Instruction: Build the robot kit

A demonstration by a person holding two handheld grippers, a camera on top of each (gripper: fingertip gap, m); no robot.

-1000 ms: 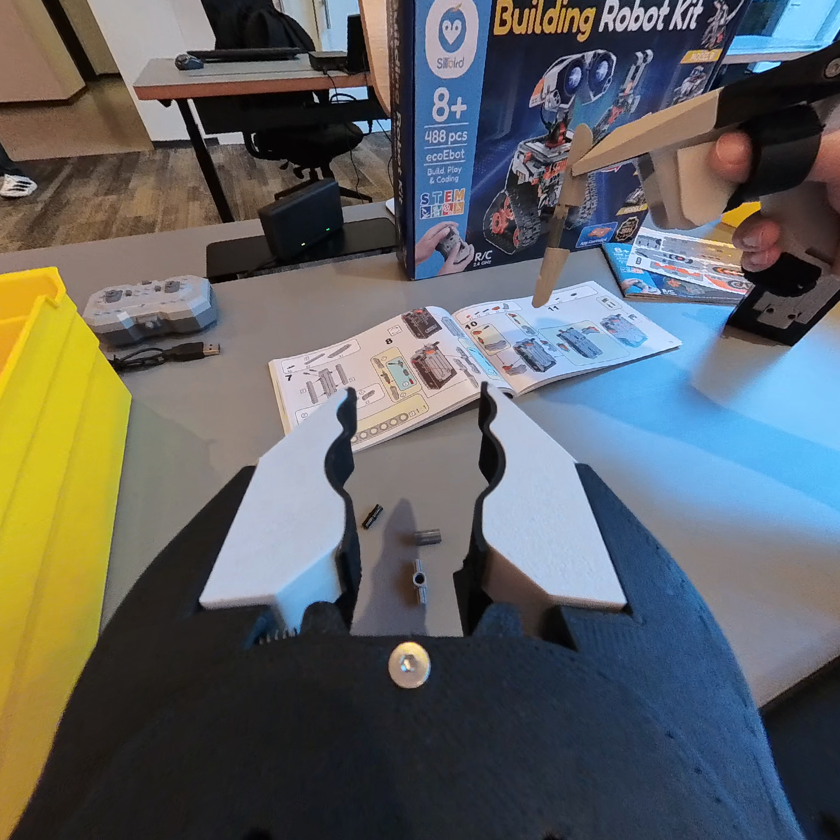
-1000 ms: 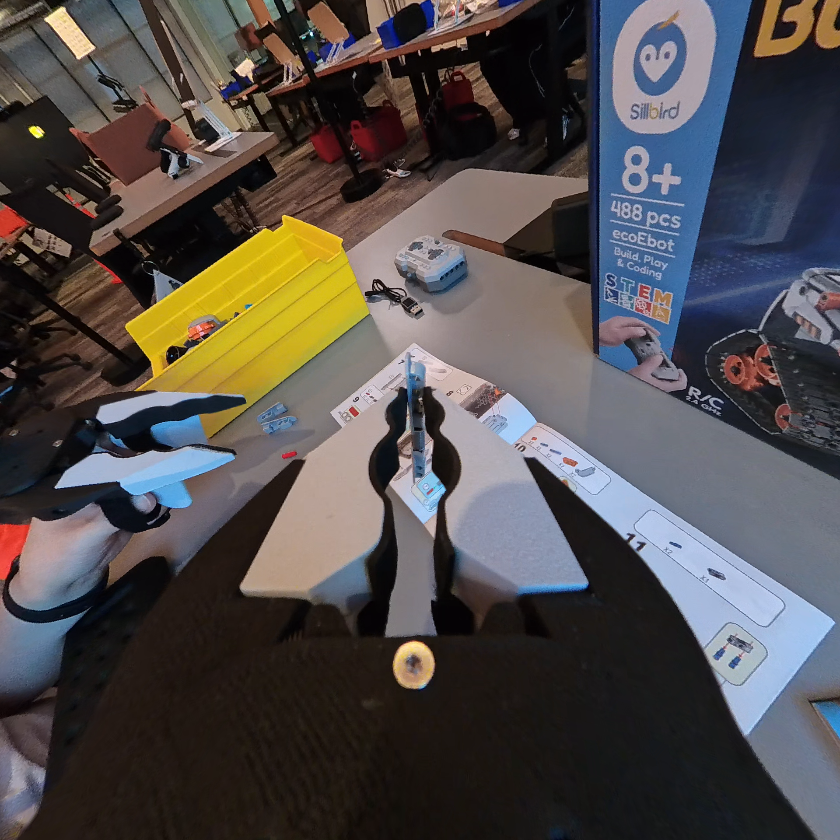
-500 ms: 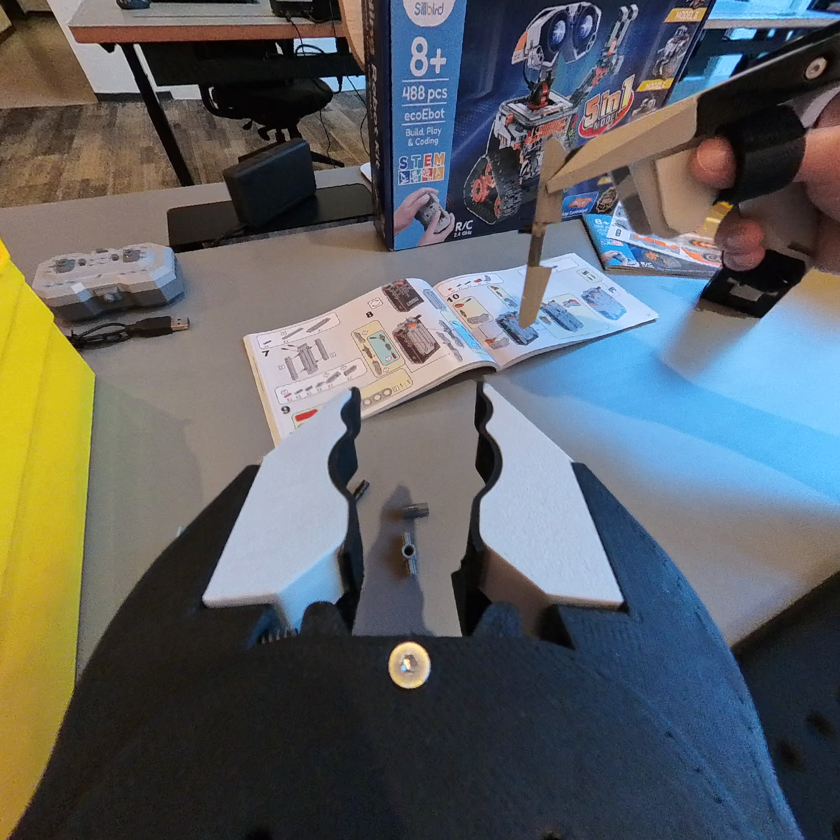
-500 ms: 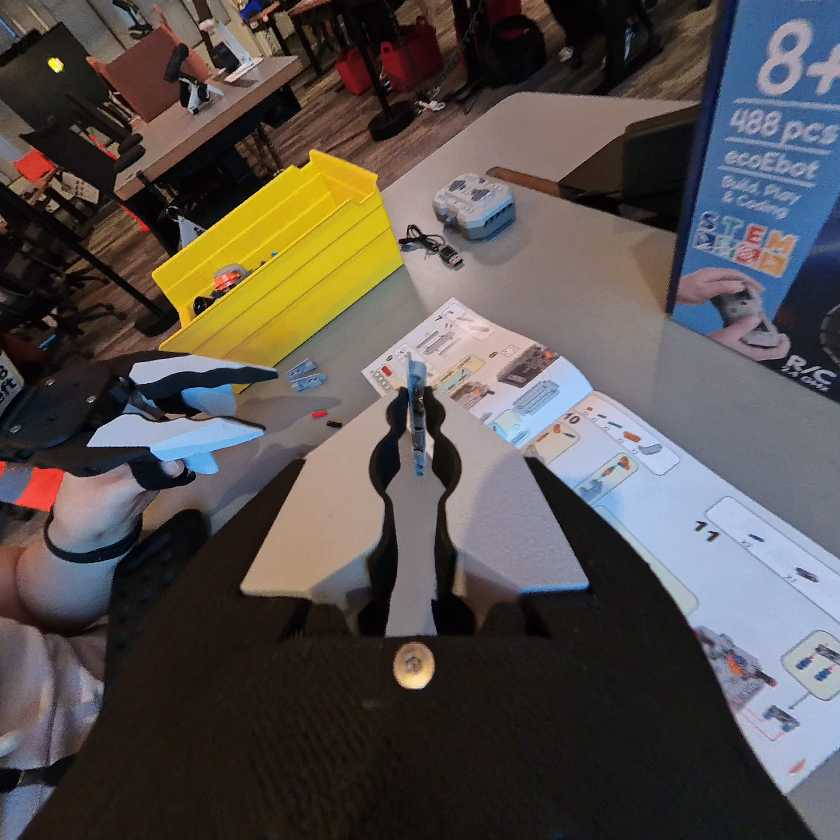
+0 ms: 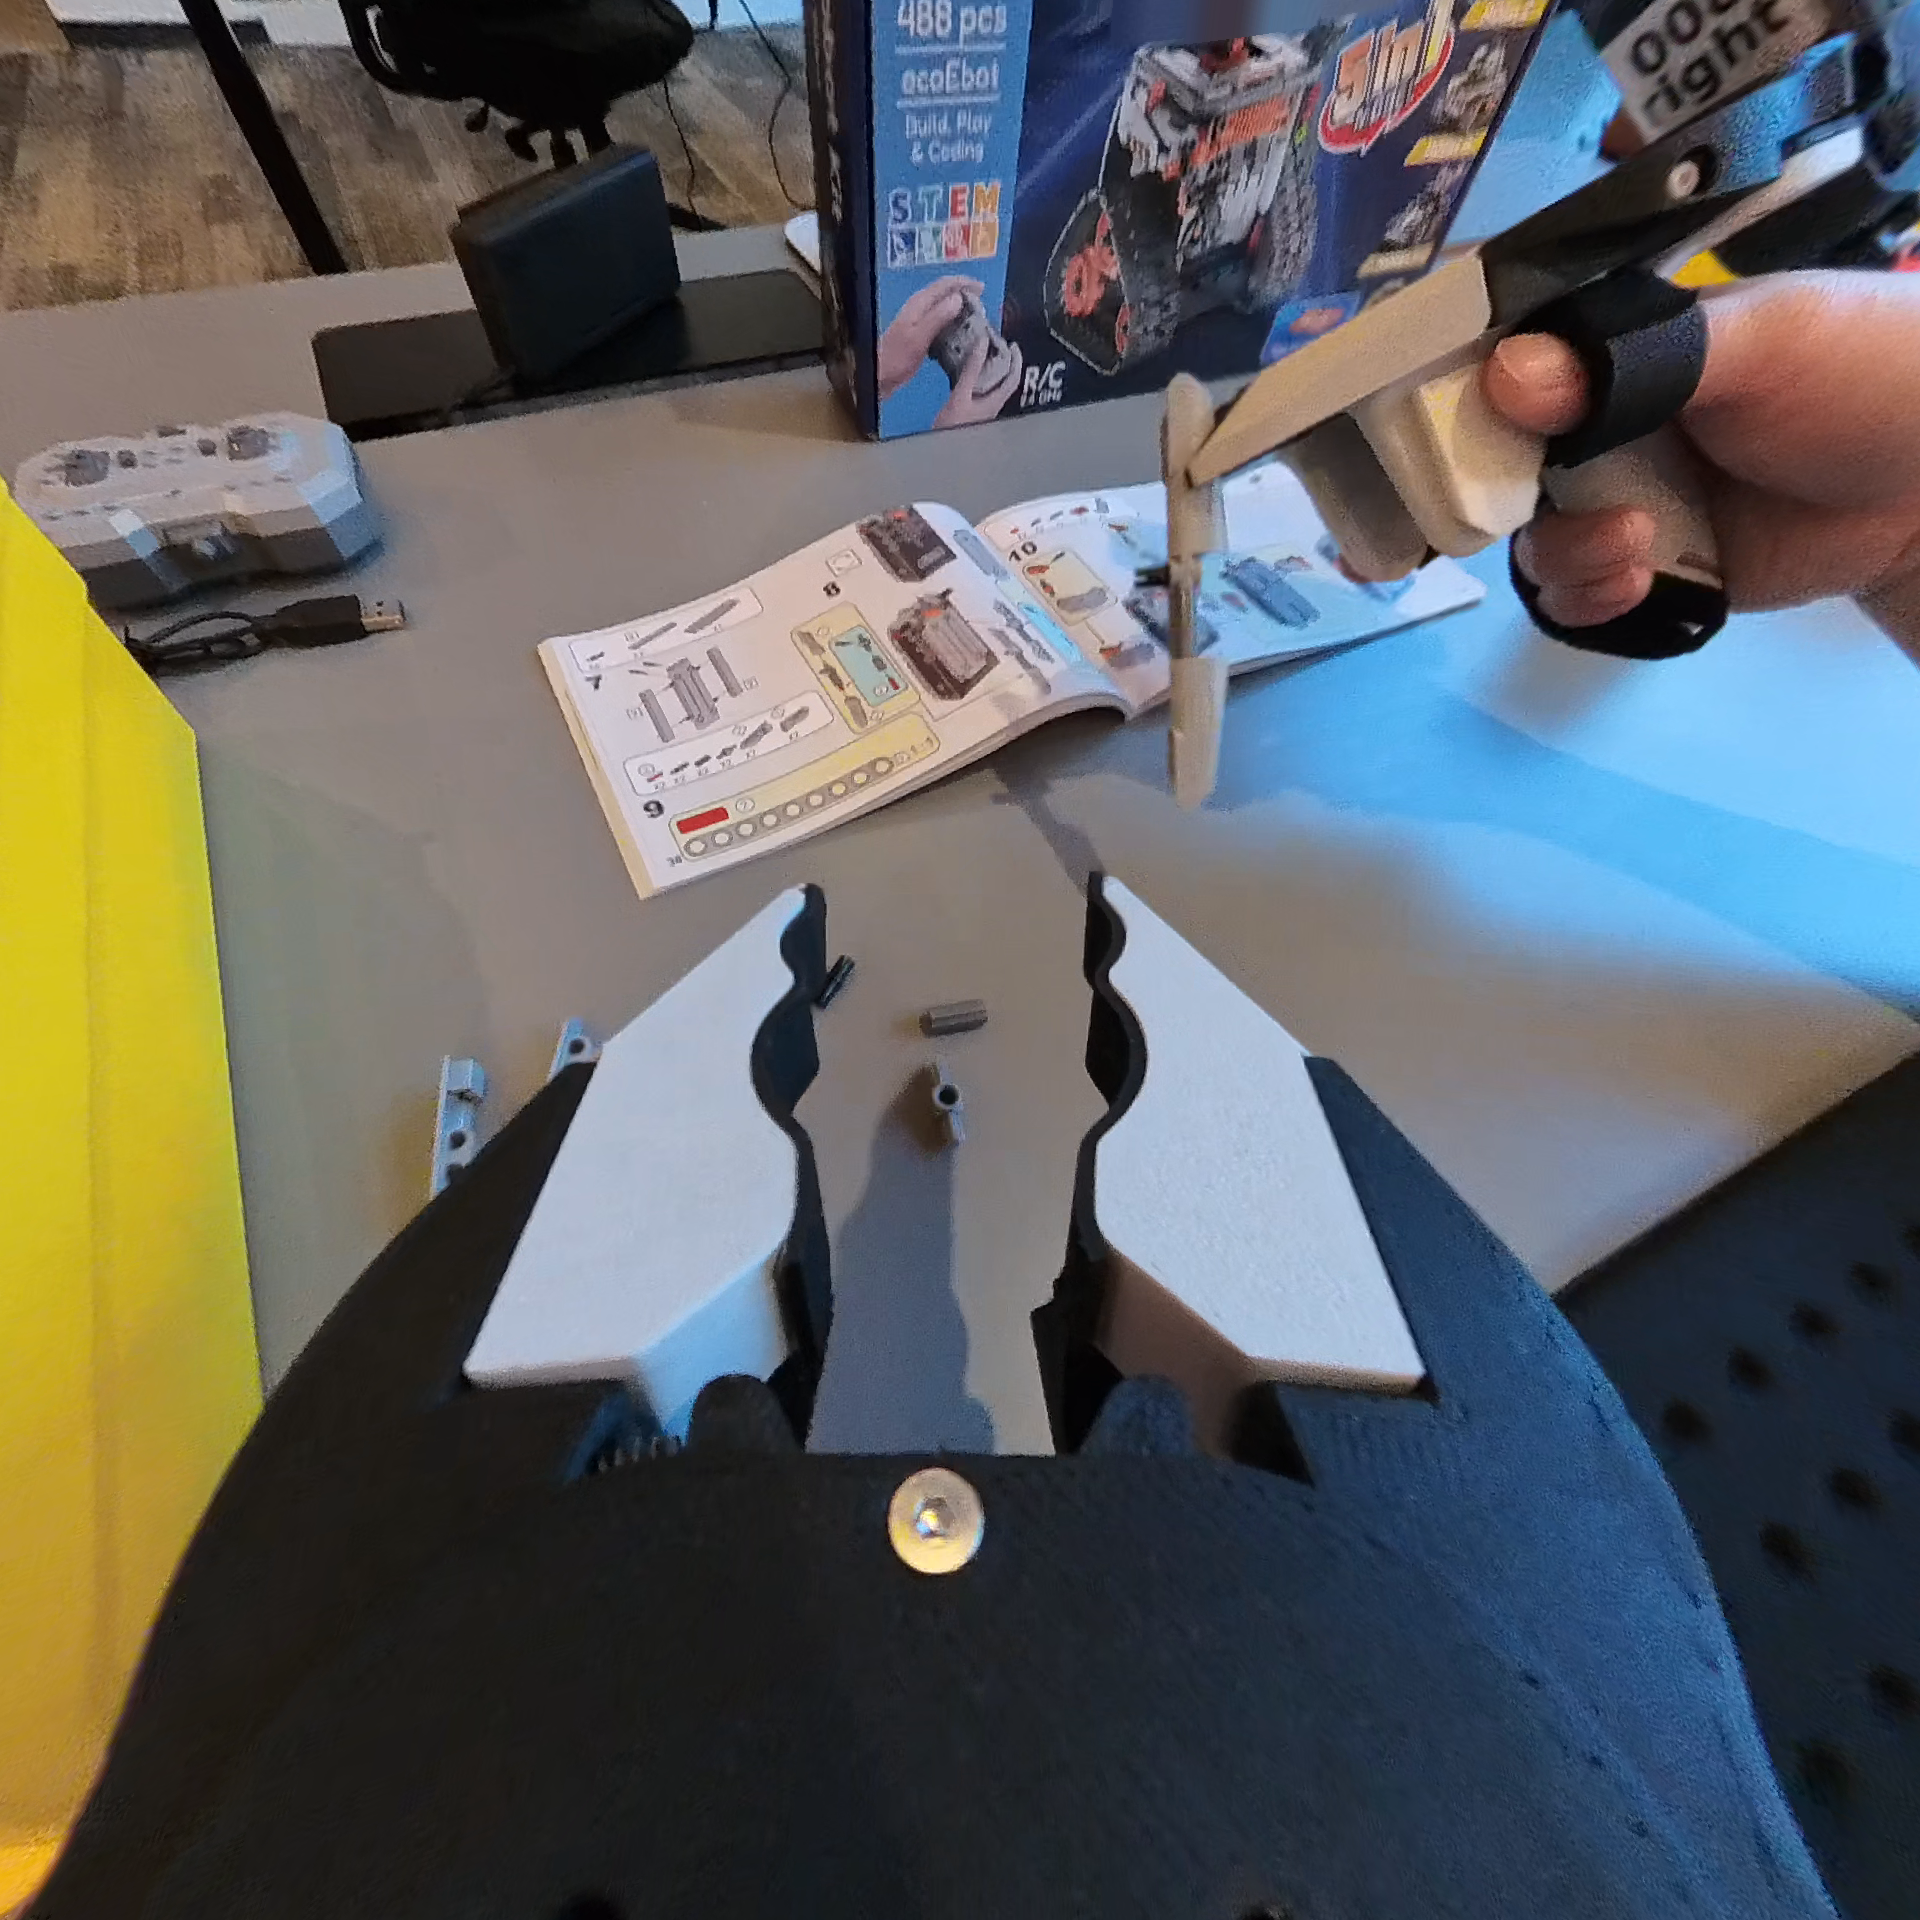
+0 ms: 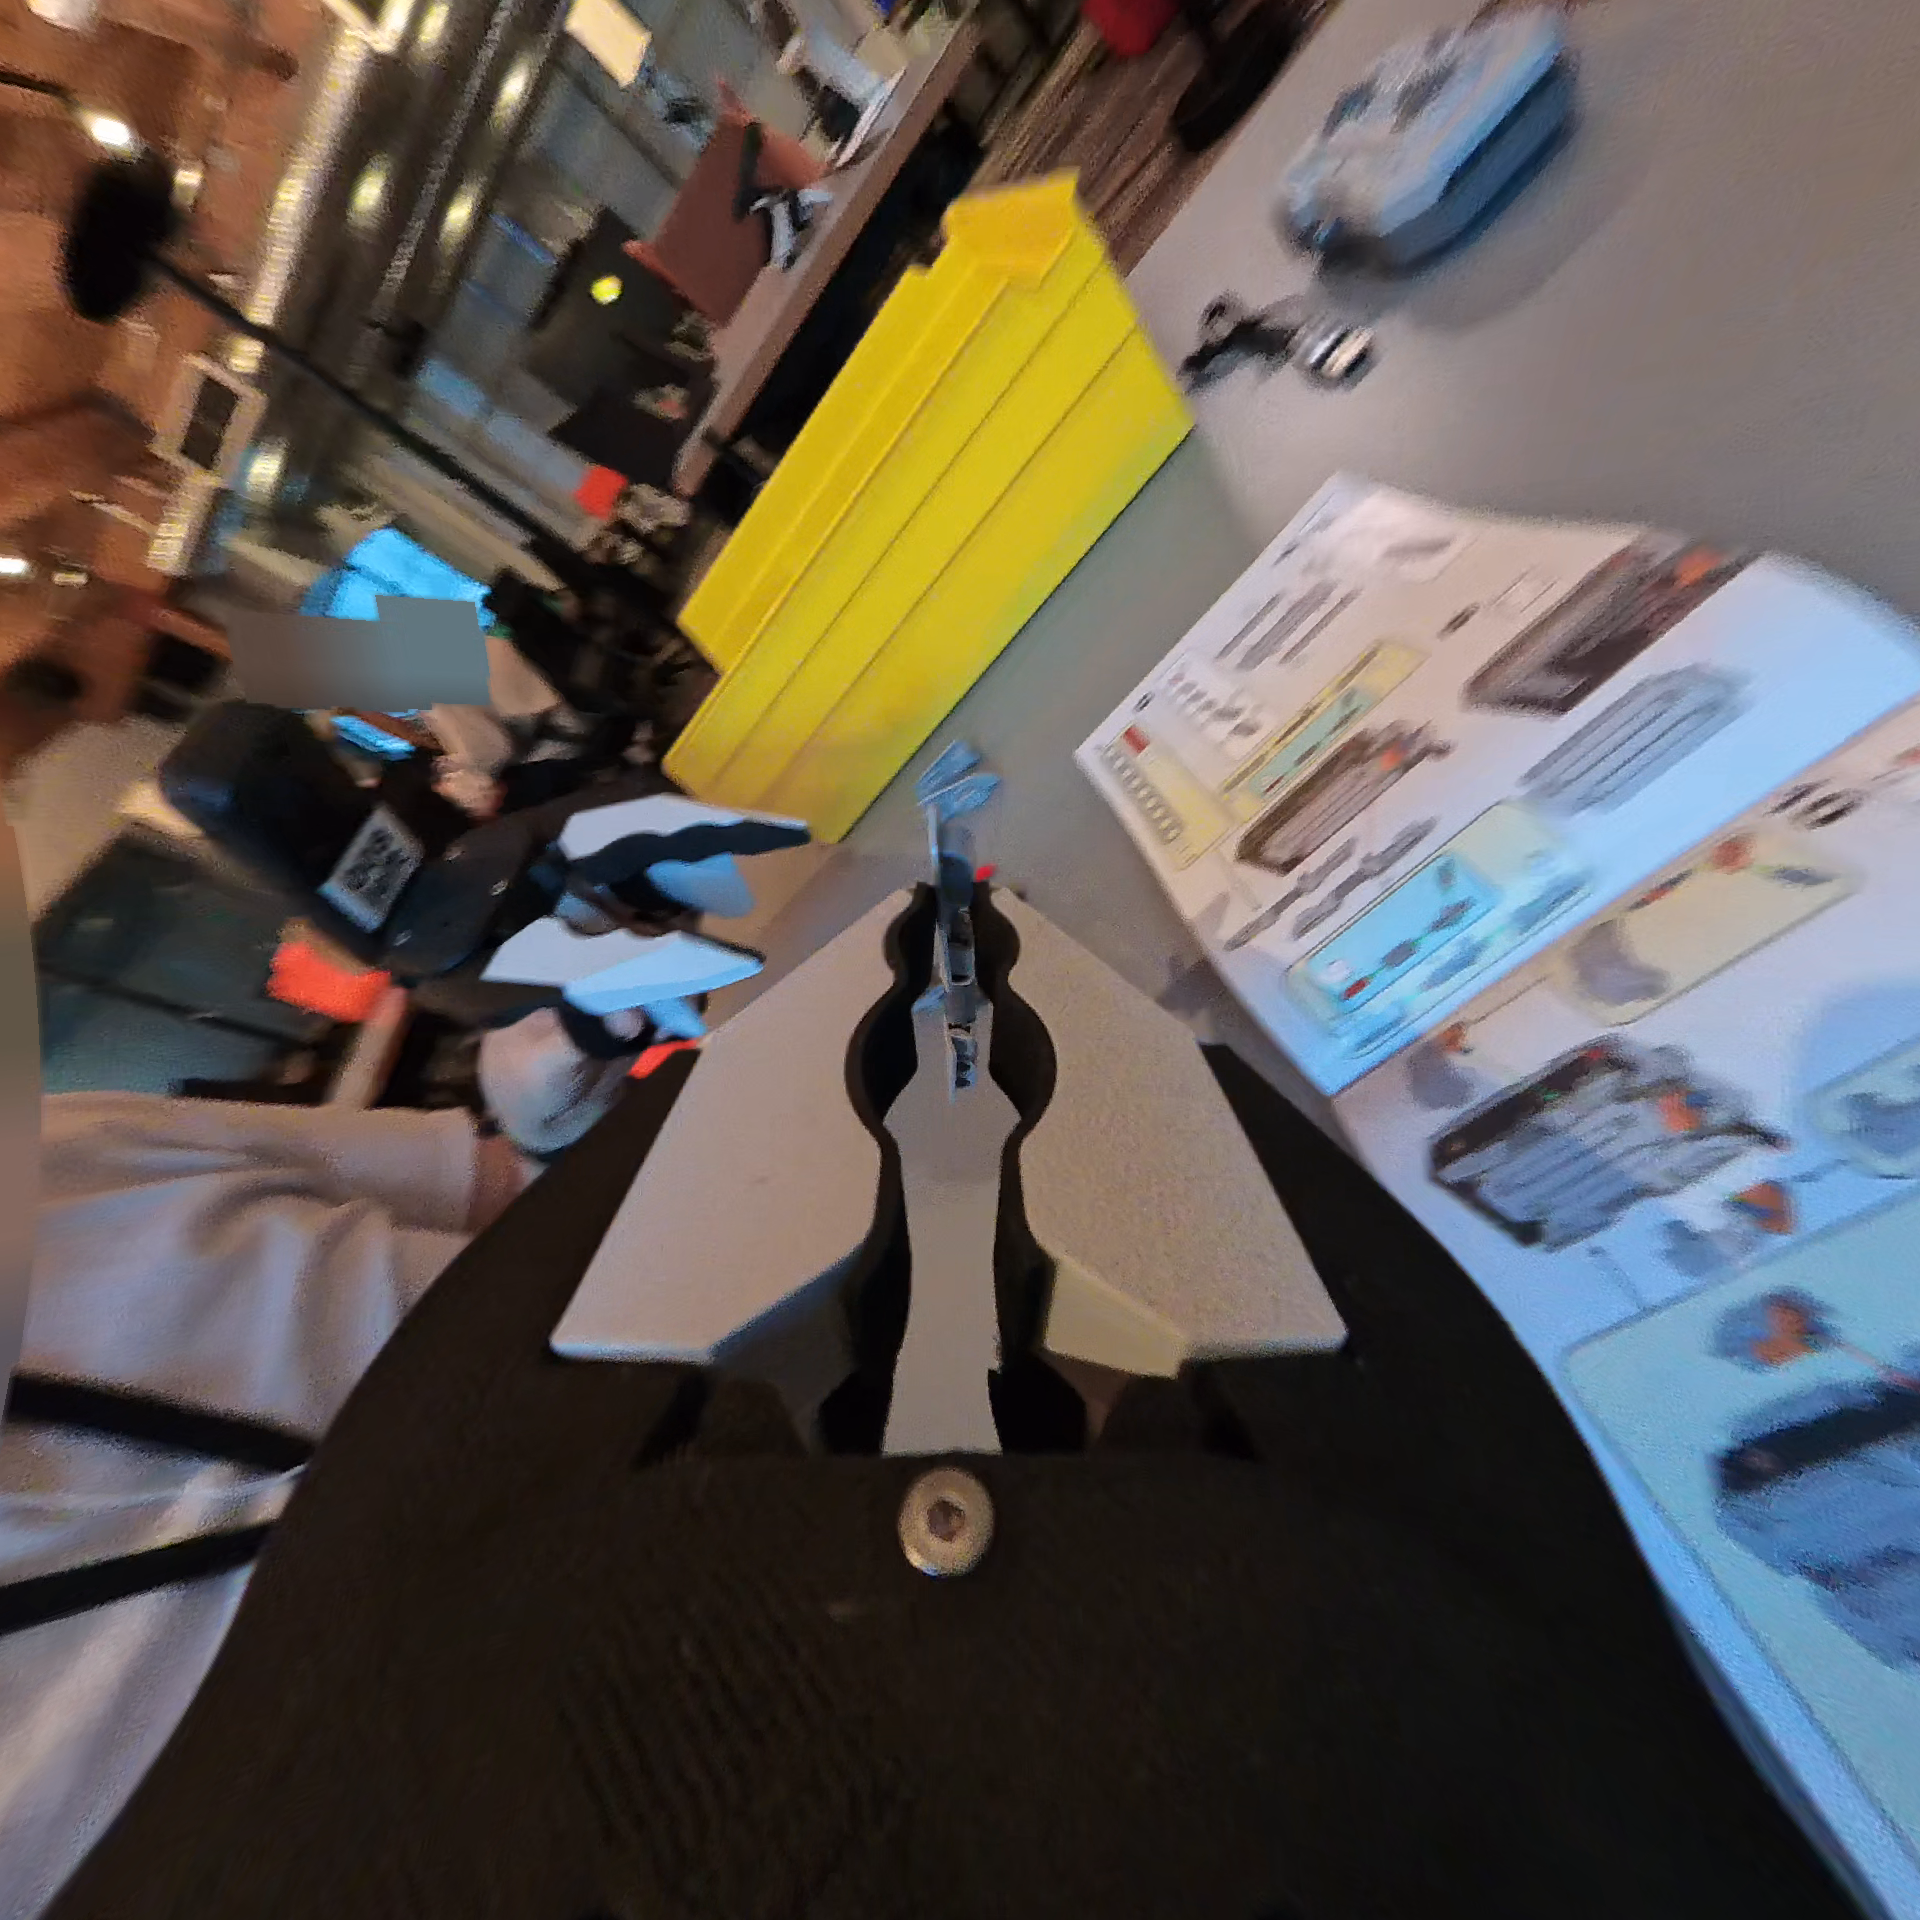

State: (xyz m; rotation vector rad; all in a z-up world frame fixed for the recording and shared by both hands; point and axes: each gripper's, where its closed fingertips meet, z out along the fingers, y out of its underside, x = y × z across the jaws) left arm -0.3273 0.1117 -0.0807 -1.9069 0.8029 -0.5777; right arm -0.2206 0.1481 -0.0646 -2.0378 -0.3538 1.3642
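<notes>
- Left wrist view: the left gripper point(image 5: 951, 894) hangs above the grey table point(image 5: 1351, 987) with its two white fingers spread wide and nothing between them
- On the table inside that gap lie three small parts: a black pin point(image 5: 834, 980) just beside the left finger, a short grey sleeve point(image 5: 953, 1017), and a grey connector point(image 5: 943, 1101) nearest the camera
- Two pale blue-grey beams point(image 5: 460, 1117) lie left of the gripper, next to the yellow bin point(image 5: 94, 1039)
- An open instruction booklet point(image 5: 831, 675) lies beyond the fingertips; behind it stands a blue kit box point(image 5: 935, 208), and to the far left a grey controller point(image 5: 197, 499) with a black USB cable point(image 5: 270, 629)
- The right gripper point(image 5: 1190, 457), held in a hand point(image 5: 1766, 447), is pressed together on a long grey beam point(image 5: 1193, 665) that hangs straight down over the booklet's near edge
- Right wrist view: blurred and tilted; the right gripper point(image 6: 953, 894) pinches the grey beam point(image 6: 956, 977) at its fingertips, the beam standing between the fingers
- The left gripper point(image 6: 769, 894) shows at the left, spread, near the yellow bin point(image 6: 935, 520); the booklet point(image 6: 1507, 831) lies to the right
</notes>
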